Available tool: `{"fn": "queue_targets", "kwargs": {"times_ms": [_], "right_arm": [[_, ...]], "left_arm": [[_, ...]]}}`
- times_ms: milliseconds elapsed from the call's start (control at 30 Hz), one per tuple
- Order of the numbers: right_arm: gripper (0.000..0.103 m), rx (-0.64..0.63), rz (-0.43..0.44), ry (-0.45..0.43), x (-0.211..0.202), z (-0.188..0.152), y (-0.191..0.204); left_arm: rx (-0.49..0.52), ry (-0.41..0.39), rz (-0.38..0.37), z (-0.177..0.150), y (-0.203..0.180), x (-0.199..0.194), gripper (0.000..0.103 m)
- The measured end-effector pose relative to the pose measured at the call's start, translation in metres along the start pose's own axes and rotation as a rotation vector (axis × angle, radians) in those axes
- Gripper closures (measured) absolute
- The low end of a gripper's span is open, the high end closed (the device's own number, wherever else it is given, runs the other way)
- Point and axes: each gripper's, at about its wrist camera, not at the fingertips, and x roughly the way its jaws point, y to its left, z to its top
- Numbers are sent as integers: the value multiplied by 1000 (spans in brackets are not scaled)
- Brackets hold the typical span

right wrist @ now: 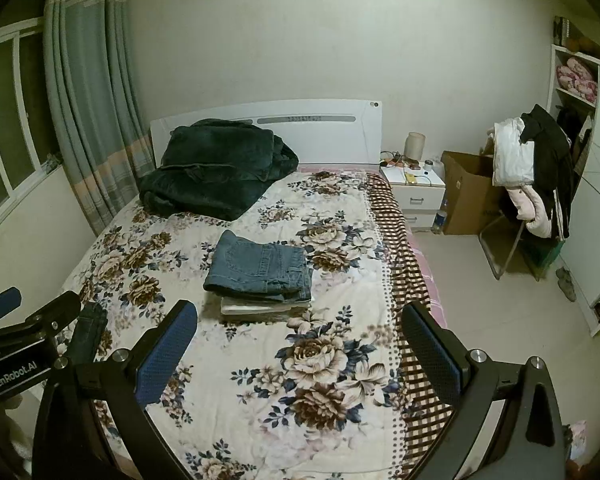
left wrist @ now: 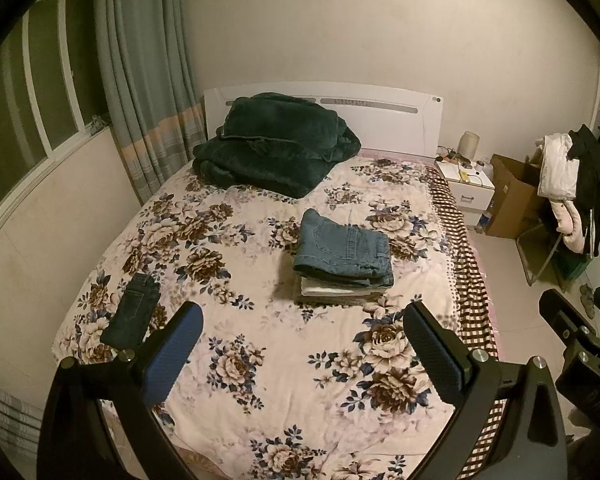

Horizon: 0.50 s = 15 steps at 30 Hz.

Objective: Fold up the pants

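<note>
Folded blue jeans (left wrist: pixel 342 250) lie on top of a small stack of folded clothes in the middle of the floral bed; they also show in the right wrist view (right wrist: pixel 260 266). A second, dark denim piece (left wrist: pixel 134 312) lies near the bed's left edge, partly hidden behind the left gripper's body in the right wrist view (right wrist: pixel 92 326). My left gripper (left wrist: pixel 302 312) is open and empty, held above the bed's foot, well short of the stack. My right gripper (right wrist: pixel 300 312) is open and empty, beside the left one, also short of the stack.
A dark green blanket (left wrist: pixel 272 150) is heaped by the white headboard (left wrist: pixel 396 120). A white nightstand (right wrist: pixel 418 192), a cardboard box (right wrist: pixel 466 192) and a chair draped with clothes (right wrist: pixel 534 176) stand right of the bed. A window and curtains (left wrist: pixel 140 80) are on the left.
</note>
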Motion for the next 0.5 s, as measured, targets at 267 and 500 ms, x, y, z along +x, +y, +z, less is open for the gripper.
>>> {"fn": "queue_targets", "kwargs": {"times_ms": [267,500], "right_arm": [[0,2,0,5,1,-1,-1],[0,0,7,11,2,0,-1]], "left_arm": [[3,0,1,0,1,0,1],[-1,-2,2,-2,-1,1,1]]}}
